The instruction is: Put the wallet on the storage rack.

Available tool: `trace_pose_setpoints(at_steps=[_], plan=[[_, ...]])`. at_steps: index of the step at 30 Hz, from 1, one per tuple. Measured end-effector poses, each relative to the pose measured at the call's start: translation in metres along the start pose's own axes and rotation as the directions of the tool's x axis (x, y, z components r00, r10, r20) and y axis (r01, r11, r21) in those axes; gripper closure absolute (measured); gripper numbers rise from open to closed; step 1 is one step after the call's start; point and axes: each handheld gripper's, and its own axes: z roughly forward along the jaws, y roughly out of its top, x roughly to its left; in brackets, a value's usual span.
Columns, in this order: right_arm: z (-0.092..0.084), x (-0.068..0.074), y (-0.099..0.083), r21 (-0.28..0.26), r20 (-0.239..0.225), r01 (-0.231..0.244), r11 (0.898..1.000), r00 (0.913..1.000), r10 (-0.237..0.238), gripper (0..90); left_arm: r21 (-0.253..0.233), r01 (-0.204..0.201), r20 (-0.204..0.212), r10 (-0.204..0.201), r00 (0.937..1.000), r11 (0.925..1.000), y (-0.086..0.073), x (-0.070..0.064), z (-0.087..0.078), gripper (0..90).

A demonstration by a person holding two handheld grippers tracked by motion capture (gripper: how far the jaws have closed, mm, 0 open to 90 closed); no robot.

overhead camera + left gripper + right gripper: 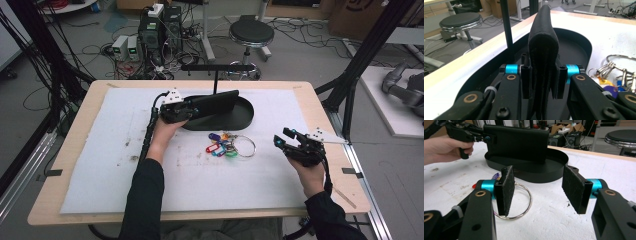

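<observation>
Fingers around black folded wallet

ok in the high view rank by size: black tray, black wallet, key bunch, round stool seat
1. black tray
2. black wallet
3. key bunch and round stool seat look about alike; the stool stands farther off, so I won't rank them.

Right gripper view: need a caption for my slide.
Open right gripper faces a key ring; beyond, the left gripper holds a black wallet over a tray.
</observation>
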Motion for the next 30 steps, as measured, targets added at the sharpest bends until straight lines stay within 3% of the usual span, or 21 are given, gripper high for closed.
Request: trace_pose_setpoints(at_steps=[3,10,13,18,21,25,27,30], plan=[[0.000,0.000,0.000,0.002,0.001,-0.002,1.000,1.0000,0.002,44.2,-0.015,0.024,0.002,-0.024,0.9997,0.9996,-0.006,0.004,0.002,74.2],[0.000,0.000,-0.001,0.004,-0.001,0.000,1.000,1.0000,0.000,44.2,-0.023,0.030,-0.010,-0.031,0.9995,0.9993,-0.012,0.009,0.004,73.5],[0.000,0.001,0.000,0.003,-0.002,0.002,1.000,1.0000,-0.002,44.2,-0.007,0.046,-0.025,-0.047,0.9986,0.9989,-0.014,0.010,0.004,73.1],[0.000,0.001,-0.001,0.003,-0.001,0.004,1.000,1.0000,-0.004,44.3,0.012,0.035,-0.040,-0.034,0.9986,0.9993,-0.014,0.010,0.004,71.2],[0.000,0.001,-0.001,0.007,-0.002,-0.001,1.000,1.0000,0.001,44.2,0.047,0.033,-0.062,-0.030,0.9976,0.9983,-0.015,0.011,0.004,69.3],[0.000,0.001,-0.001,0.006,0.000,0.001,1.000,1.0000,-0.001,44.3,0.073,0.056,-0.084,-0.050,0.9952,0.9957,-0.018,0.012,0.004,66.0],[0.000,0.001,-0.001,0.006,-0.001,0.001,1.000,1.0000,-0.001,44.3,0.086,0.042,-0.107,-0.033,0.9938,0.9954,-0.015,0.010,0.004,62.1],[0.000,0.000,-0.001,0.003,0.002,0.005,1.000,1.0000,-0.005,44.1,0.113,0.059,-0.145,-0.042,0.9886,0.9919,-0.012,0.008,0.003,45.3]])
